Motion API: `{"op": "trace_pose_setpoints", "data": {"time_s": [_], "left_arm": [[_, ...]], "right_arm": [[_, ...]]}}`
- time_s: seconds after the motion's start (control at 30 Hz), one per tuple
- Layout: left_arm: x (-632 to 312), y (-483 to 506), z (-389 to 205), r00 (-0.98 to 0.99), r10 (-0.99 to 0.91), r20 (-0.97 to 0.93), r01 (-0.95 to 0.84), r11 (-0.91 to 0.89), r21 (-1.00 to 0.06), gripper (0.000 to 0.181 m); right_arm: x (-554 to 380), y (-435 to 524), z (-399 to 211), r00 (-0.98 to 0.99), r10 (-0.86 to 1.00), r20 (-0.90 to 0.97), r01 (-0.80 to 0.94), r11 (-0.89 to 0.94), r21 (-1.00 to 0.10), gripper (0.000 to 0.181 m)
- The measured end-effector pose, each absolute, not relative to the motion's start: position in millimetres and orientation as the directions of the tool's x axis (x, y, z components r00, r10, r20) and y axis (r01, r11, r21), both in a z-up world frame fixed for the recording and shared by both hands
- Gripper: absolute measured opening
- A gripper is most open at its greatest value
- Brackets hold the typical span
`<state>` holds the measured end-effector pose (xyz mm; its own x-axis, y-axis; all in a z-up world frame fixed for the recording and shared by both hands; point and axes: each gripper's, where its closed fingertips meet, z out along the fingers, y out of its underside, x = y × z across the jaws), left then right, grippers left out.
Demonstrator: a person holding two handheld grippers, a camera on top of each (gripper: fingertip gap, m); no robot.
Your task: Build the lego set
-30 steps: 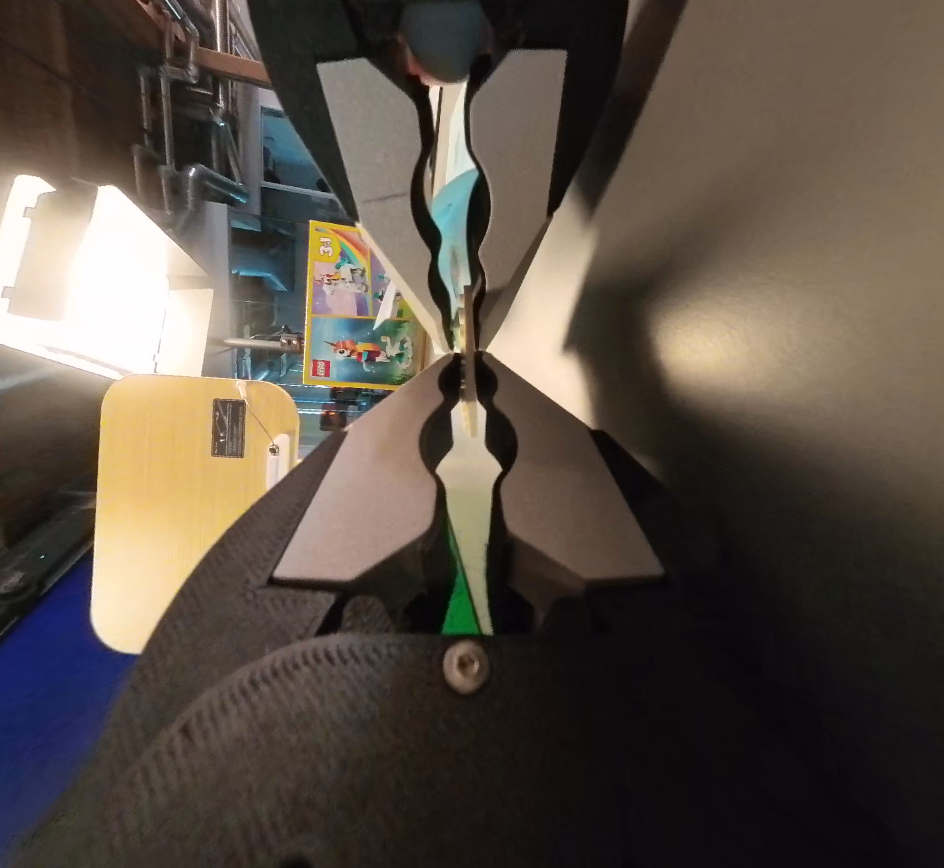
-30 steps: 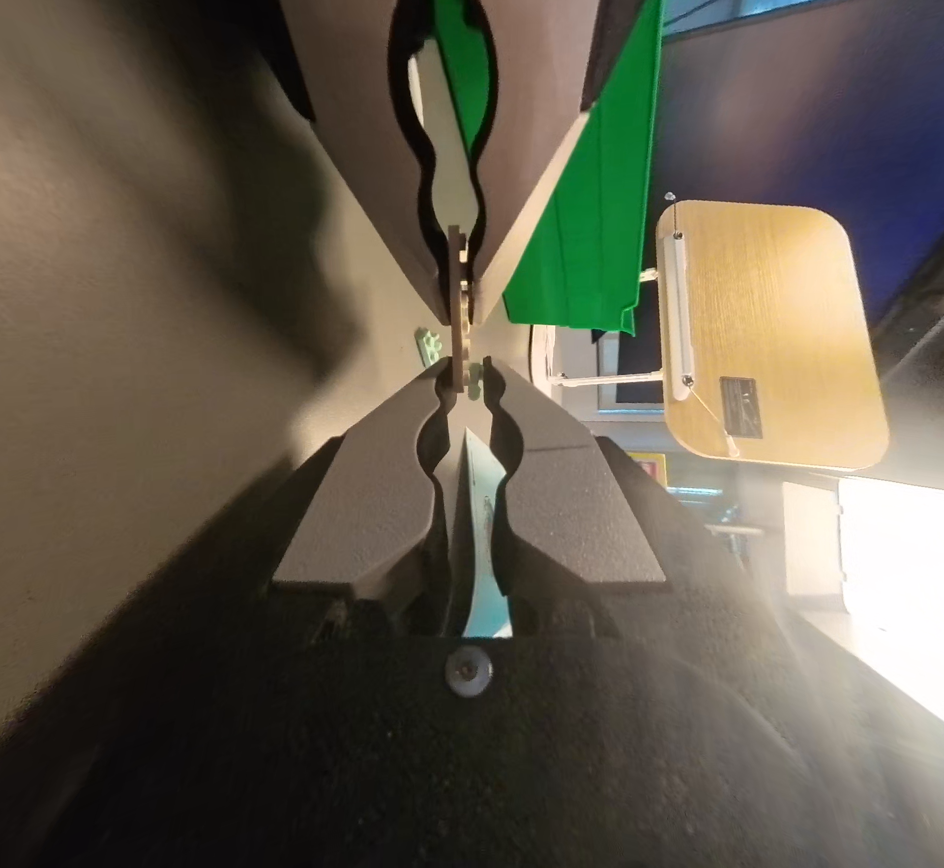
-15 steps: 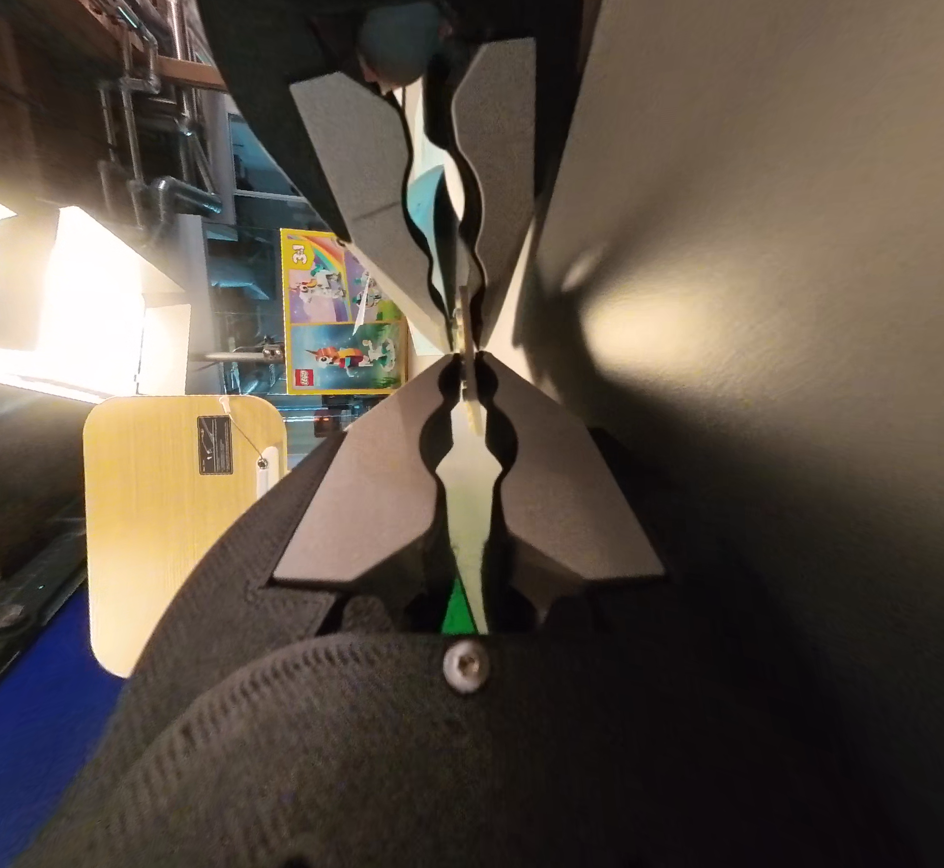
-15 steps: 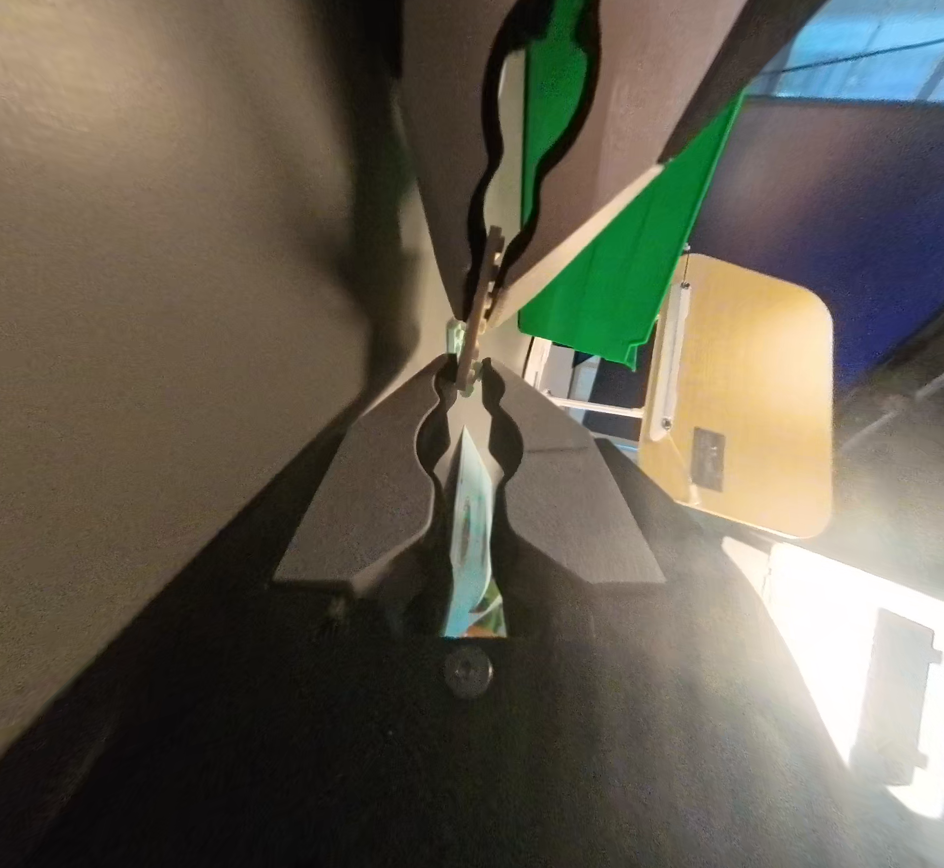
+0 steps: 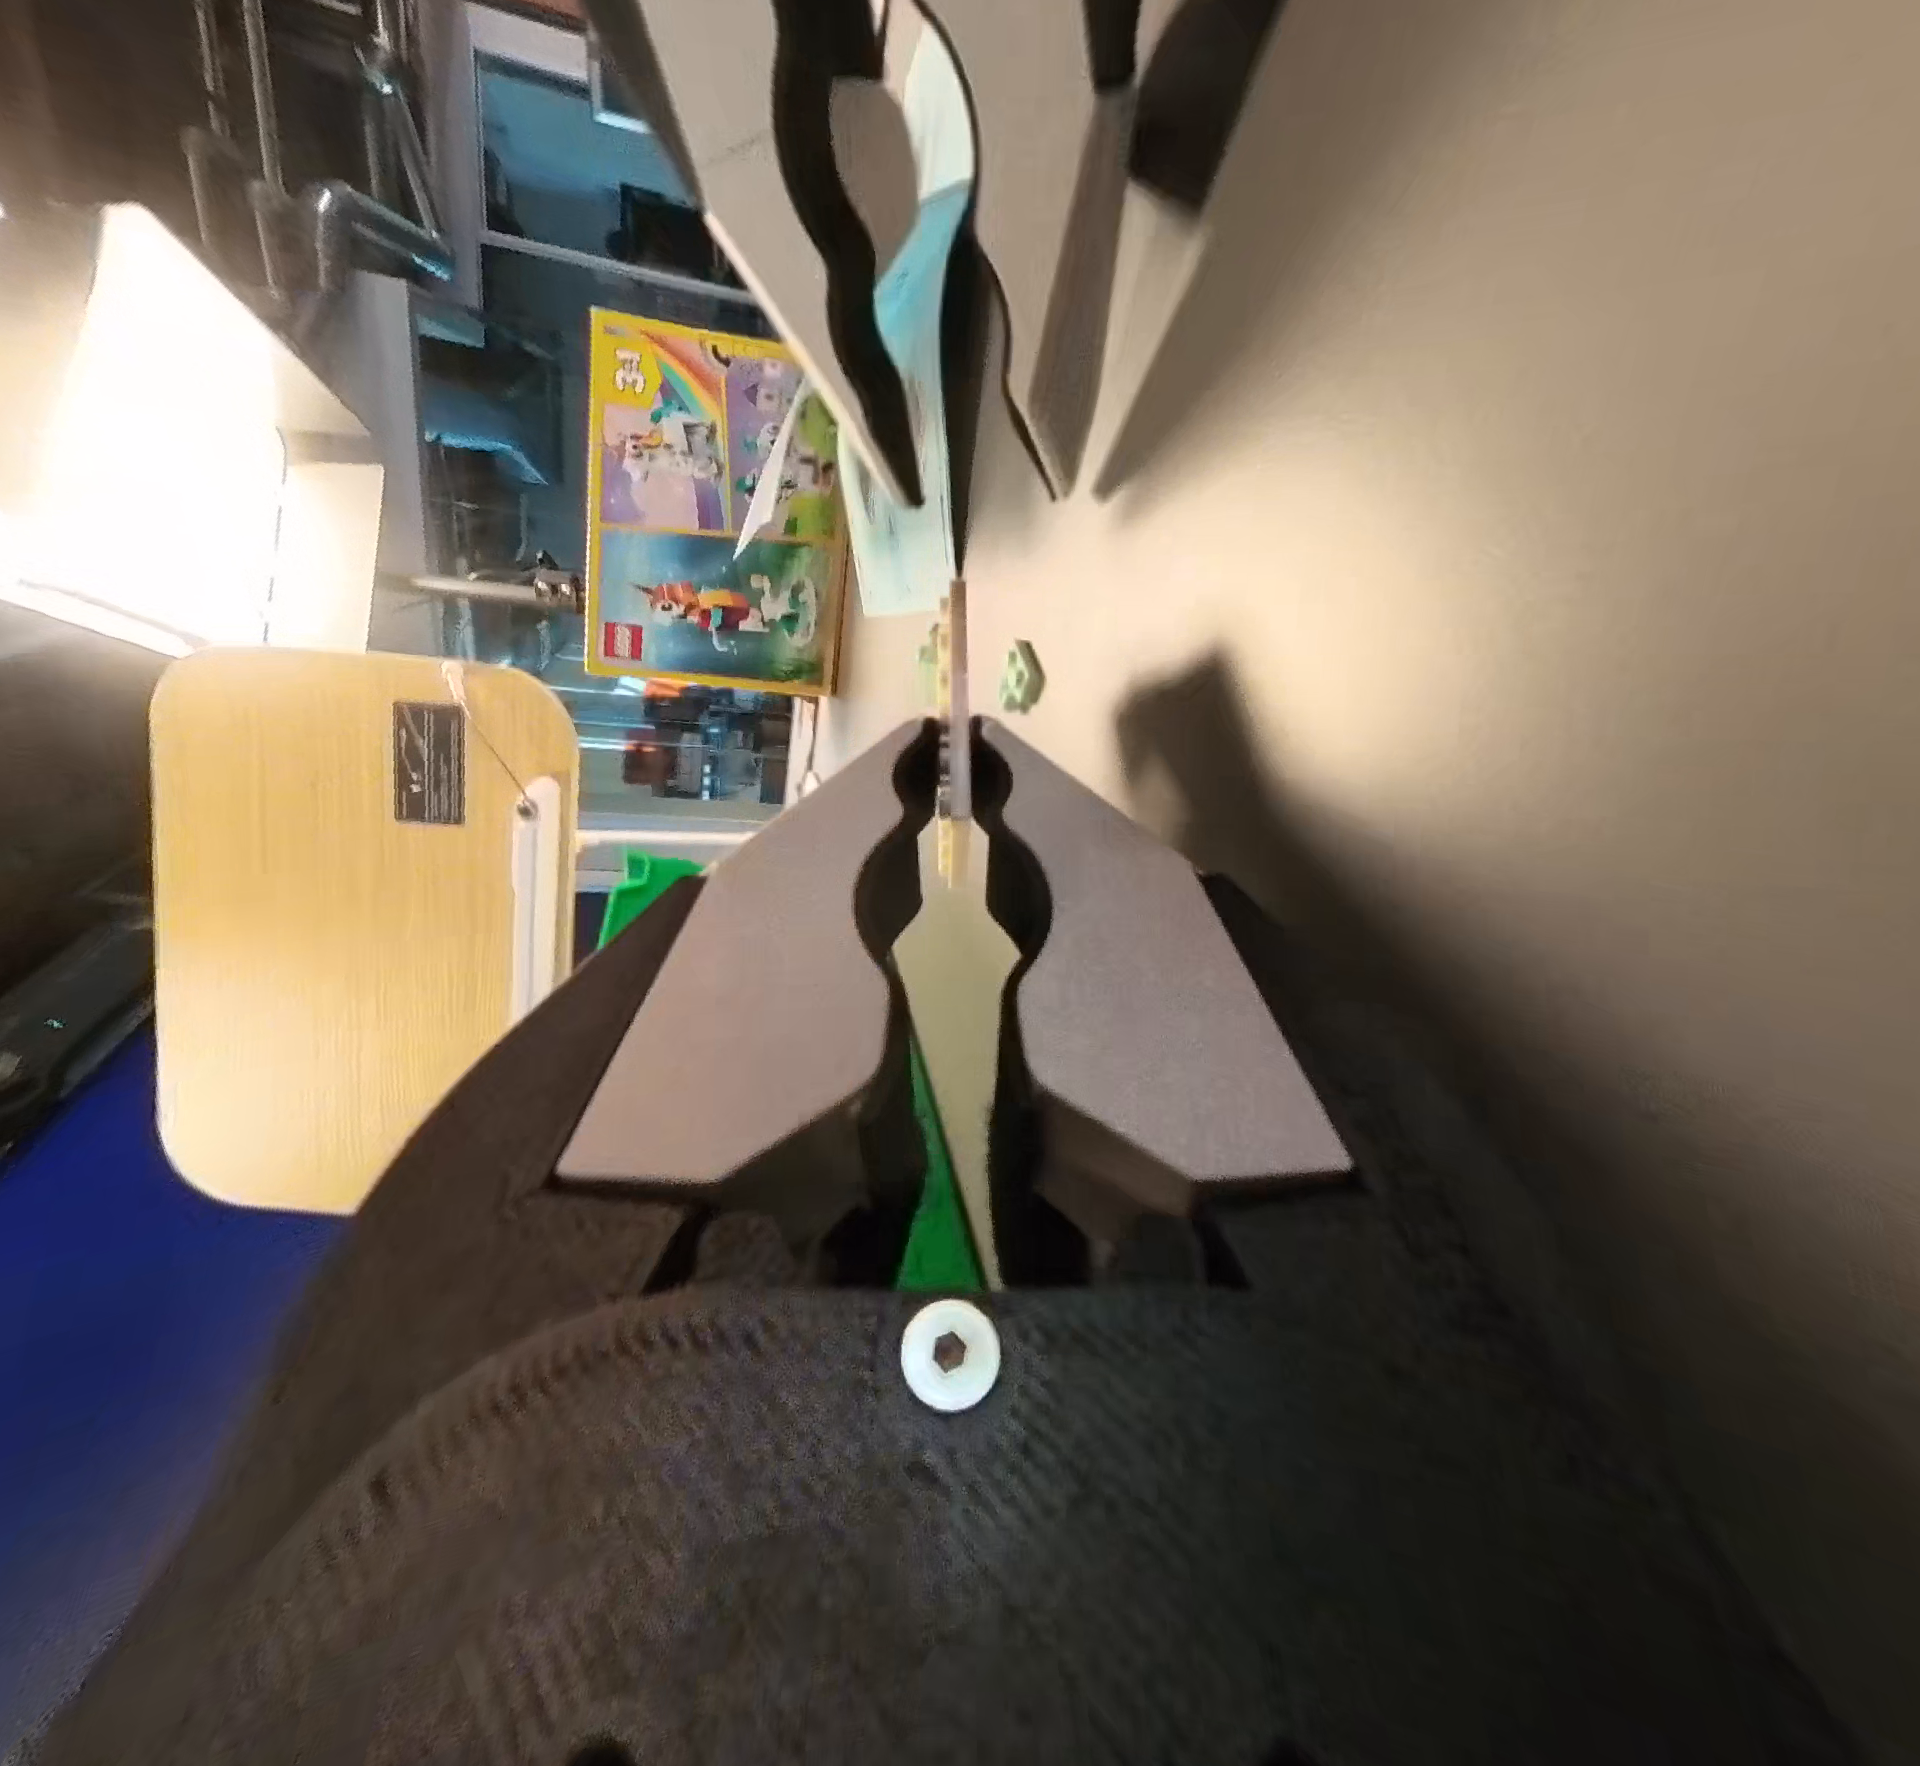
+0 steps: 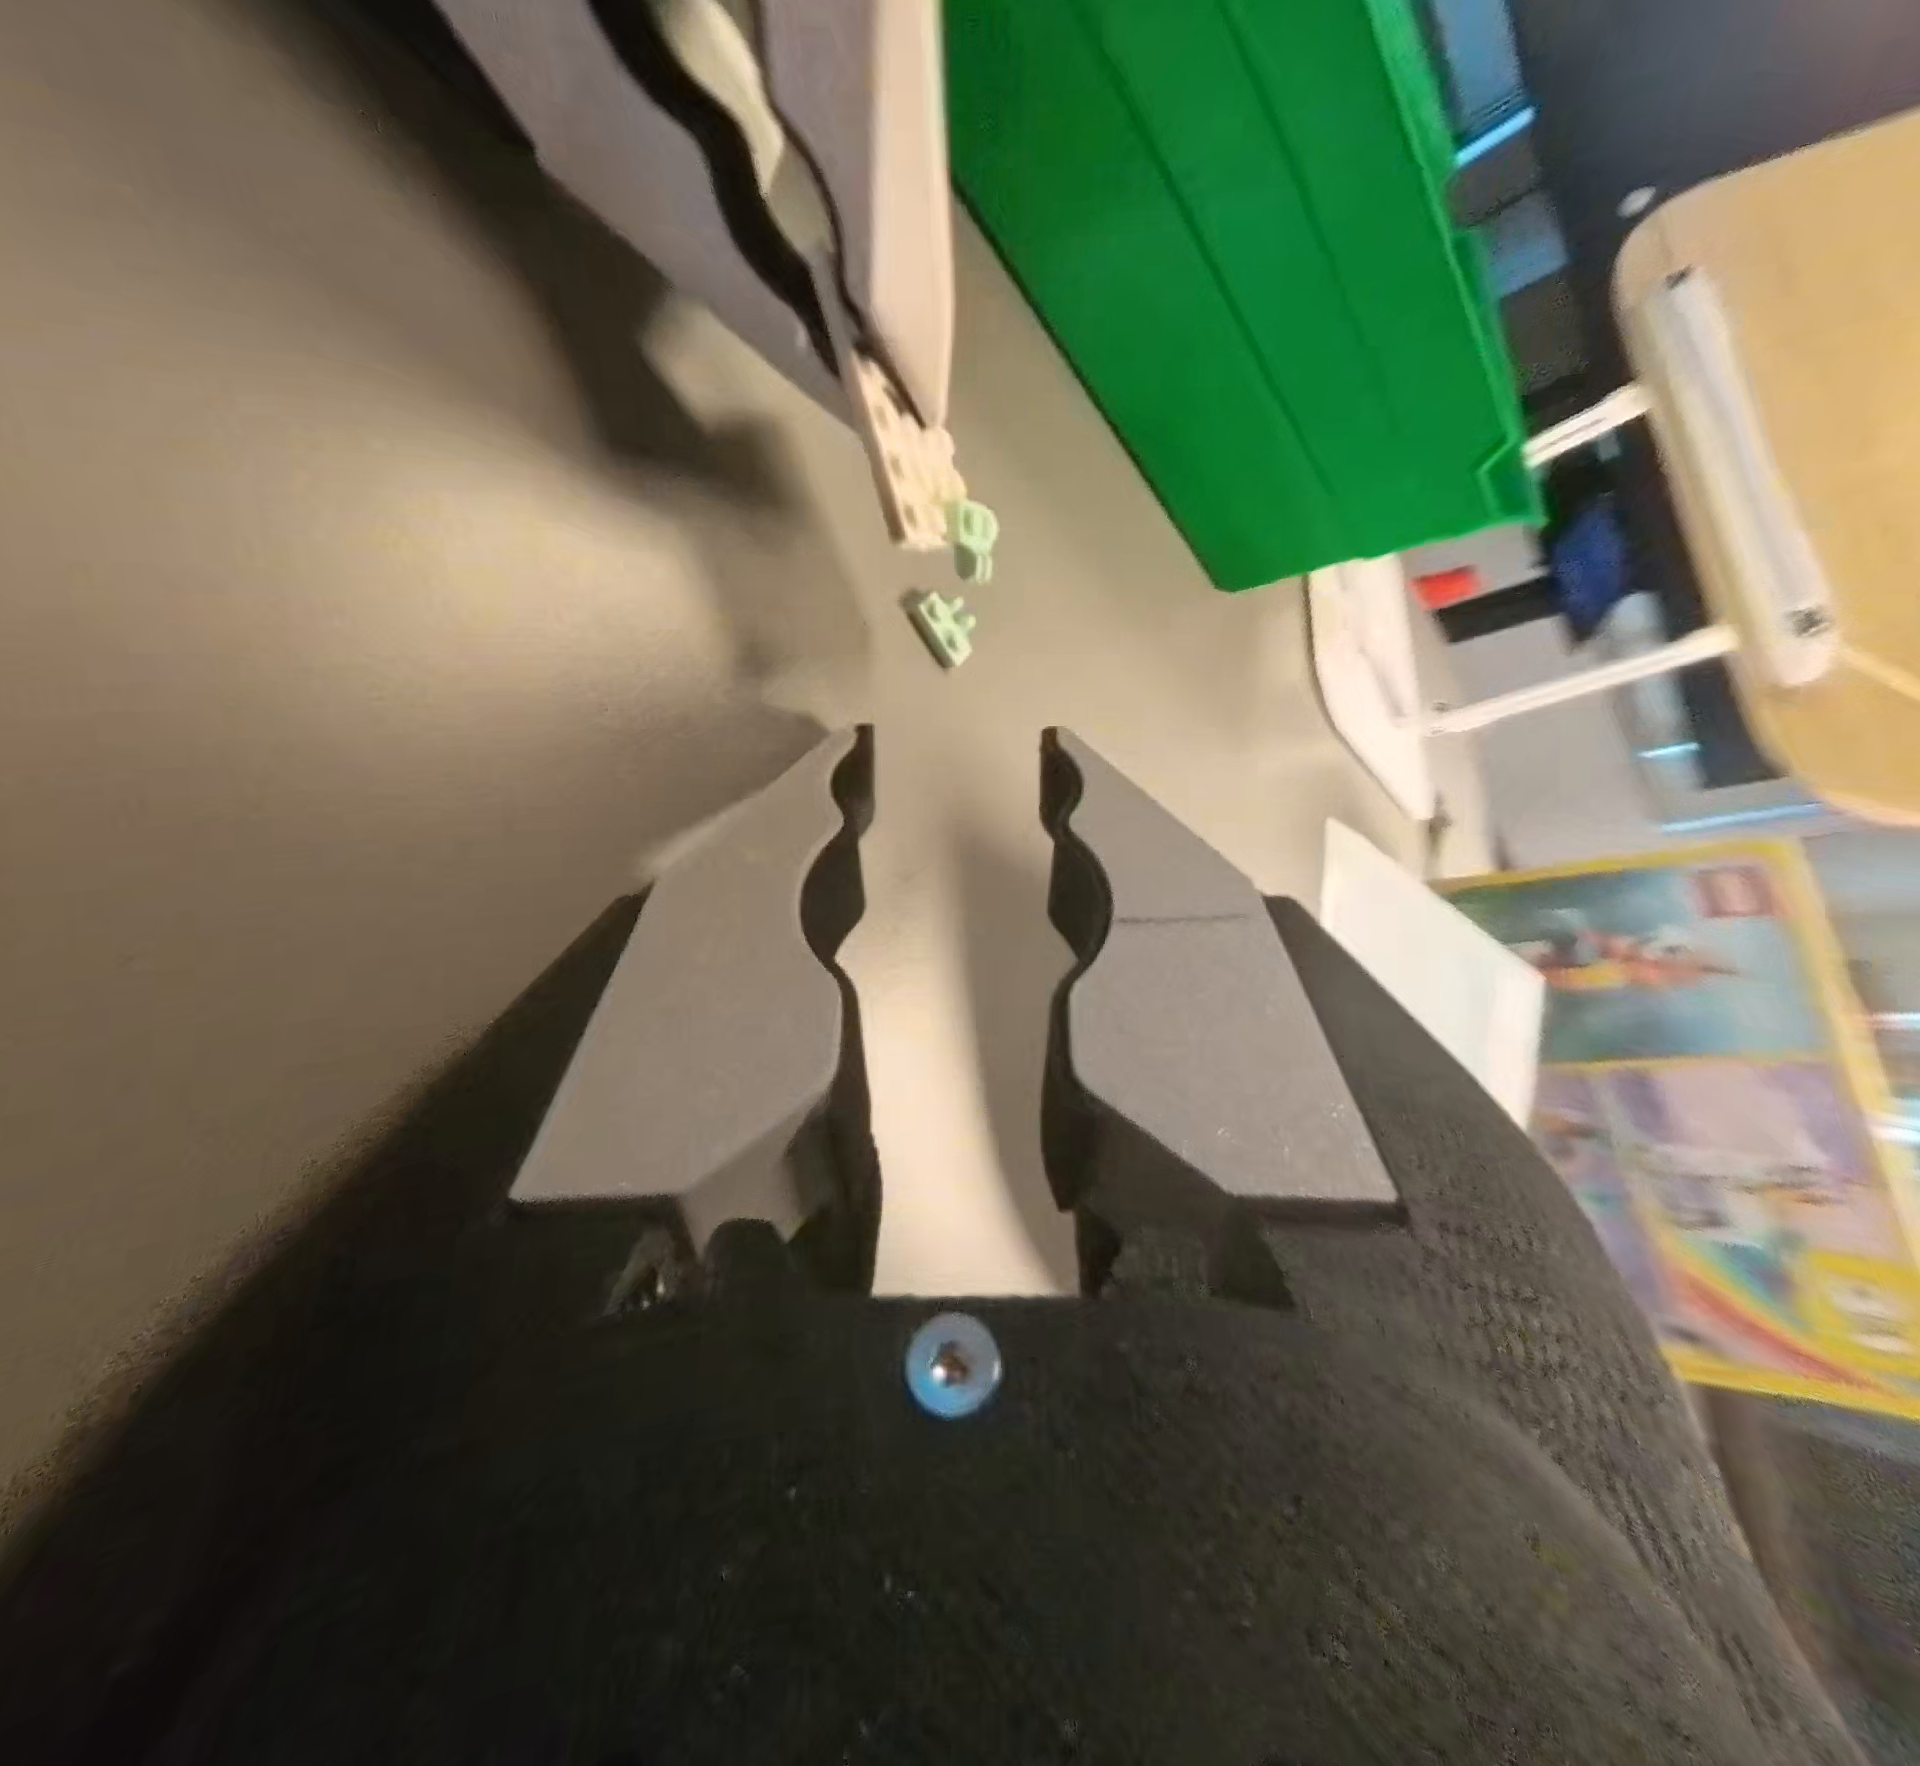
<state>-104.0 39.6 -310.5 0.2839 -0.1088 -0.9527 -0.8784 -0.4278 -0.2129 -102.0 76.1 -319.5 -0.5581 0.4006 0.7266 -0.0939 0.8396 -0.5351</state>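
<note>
1. Left hand-held gripper (image 5: 951, 729) is clamped thinly on a tan plate (image 5: 956, 667), above the tabletop (image 5: 1455, 366).
2. Right hand-held gripper (image 6: 951, 740) gapes, empty.
3. Risk: the plate may pivot or slip, dropping beside the green piece (image 6: 940, 625).

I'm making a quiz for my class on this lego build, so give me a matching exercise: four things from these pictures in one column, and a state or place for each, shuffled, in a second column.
Things
1. left gripper
2. right gripper
3. loose pale green piece
4. green bin

States or places
A. lying on the table, not held
B. shut on the thin white plate
C. open, holding nothing
D. standing on the table near its edge, beyond the pieces

Pairs: 1-B, 2-C, 3-A, 4-D. The thin white plate sticks out past the left gripper's tips, seen edge-on.
</note>
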Motion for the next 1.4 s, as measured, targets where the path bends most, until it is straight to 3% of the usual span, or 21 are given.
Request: {"op": "trace_pose_setpoints", "data": {"time_s": [0.1, 0.13, 0.27, 0.4, 0.67, 0.83, 1.0, 1.07, 1.2, 1.3, 1.33, 1.4], "left_arm": [[-106.3, 37.7, -307.9, 0.331, -0.085, -0.94, -0.863, -0.431, -0.264, 0.004], [-107.6, 38.8, -307.6, 0.344, -0.081, -0.935, -0.858, -0.432, -0.278, 0.004], [-107.0, 42.1, -310.1, 0.399, -0.094, -0.912, -0.844, -0.426, -0.325, 0.004], [-105.3, 42.8, -314.3, 0.387, -0.119, -0.915, -0.851, -0.428, -0.304, 0.004], [-102.9, 43.3, -312.4, 0.39, -0.113, -0.914, -0.853, -0.417, -0.312, 0.004], [-100.1, 43.0, -314.6, 0.381, -0.135, -0.915, -0.861, -0.413, -0.297, 0.004], [-93.8, 44.8, -323.5, 0.339, -0.199, -0.92, -0.885, -0.398, -0.24, 0.004], [-91.7, 45.1, -323.6, 0.335, -0.203, -0.92, -0.891, -0.387, -0.239, 0.004], [-94.1, 45.3, -322.8, 0.348, -0.191, -0.918, -0.883, -0.397, -0.253, 0.004], [-98.8, 46.3, -315.2, 0.39, -0.136, -0.911, -0.863, -0.399, -0.31, 0.004], [-103.1, 45.7, -313.6, 0.41, -0.118, -0.904, -0.848, -0.414, -0.331, 0.004], [-106.6, 45.0, -309.1, 0.447, -0.087, -0.89, -0.829, -0.416, -0.375, 0.004]], "right_arm": [[-102.5, 70.9, -305.9, -0.632, 0.538, 0.558, -0.055, 0.687, -0.725, 0.036], [-104.4, 68.9, -299.8, -0.635, 0.548, 0.545, -0.062, 0.667, -0.742, 0.038], [-112.4, 56.2, -303.3, -0.542, 0.352, 0.764, -0.179, 0.839, -0.514, 0.04], [-118.2, 43.0, -317.0, -0.489, 0.202, 0.849, -0.208, 0.918, -0.338, 0.038], [-126.6, 44.4, -319.3, -0.432, 0.15, 0.889, -0.201, 0.945, -0.257, 0.008], [-126.5, 44.8, -322.1, -0.431, 0.09, 0.898, -0.223, 0.954, -0.202, 0.008], [-119.9, 47.5, -333.2, -0.381, -0.215, 0.899, -0.31, 0.946, 0.095, 0.01], [-118.0, 48.0, -333.5, -0.372, -0.268, 0.889, -0.323, 0.935, 0.146, 0.01], [-119.8, 47.5, -332.0, -0.37, -0.214, 0.904, -0.317, 0.944, 0.094, 0.01], [-120.7, 46.8, -323.8, -0.442, 0.052, 0.895, -0.282, 0.94, -0.194, 0.012], [-120.9, 49.2, -322.4, -0.494, 0.139, 0.858, -0.246, 0.925, -0.291, 0.03], [-122.9, 54.7, -317.2, -0.558, 0.302, 0.773, -0.169, 0.87, -0.463, 0.046]]}}
